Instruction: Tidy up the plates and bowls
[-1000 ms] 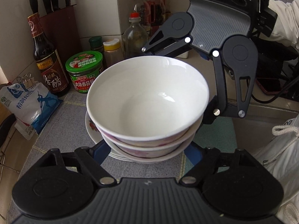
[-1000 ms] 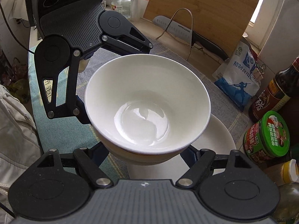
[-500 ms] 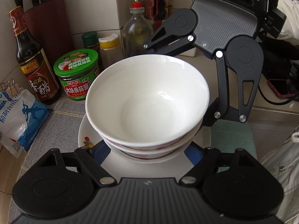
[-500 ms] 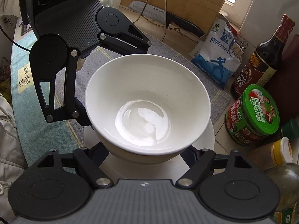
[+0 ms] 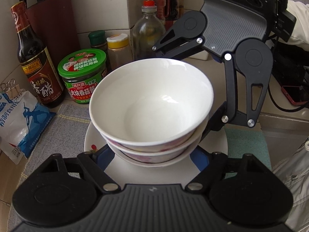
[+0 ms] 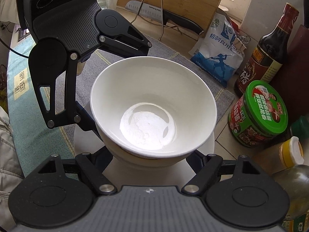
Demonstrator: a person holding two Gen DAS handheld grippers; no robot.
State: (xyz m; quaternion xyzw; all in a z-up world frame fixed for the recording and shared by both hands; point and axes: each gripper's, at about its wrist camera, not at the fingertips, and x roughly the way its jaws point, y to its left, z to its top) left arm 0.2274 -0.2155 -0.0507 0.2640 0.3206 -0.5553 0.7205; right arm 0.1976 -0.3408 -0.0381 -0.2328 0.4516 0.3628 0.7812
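Left gripper (image 5: 152,154) and right gripper (image 6: 150,154) both clamp the nested bowl stack (image 5: 152,108) from opposite sides, just above the white plate (image 5: 92,141) (mushroom-sauce jar (image 5: 83,75) close behind). Looks like set-down: lower level, then release together.

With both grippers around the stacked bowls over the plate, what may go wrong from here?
1. The stack of bowls is gripped low by both the left gripper and the right gripper; uneven motion may tilt it, and the top bowl could slip.
2. The green-lidded jar and vinegar bottle stand close; a sideways swing may knock them.
3. Setting down off-centre on the plate may chip it.
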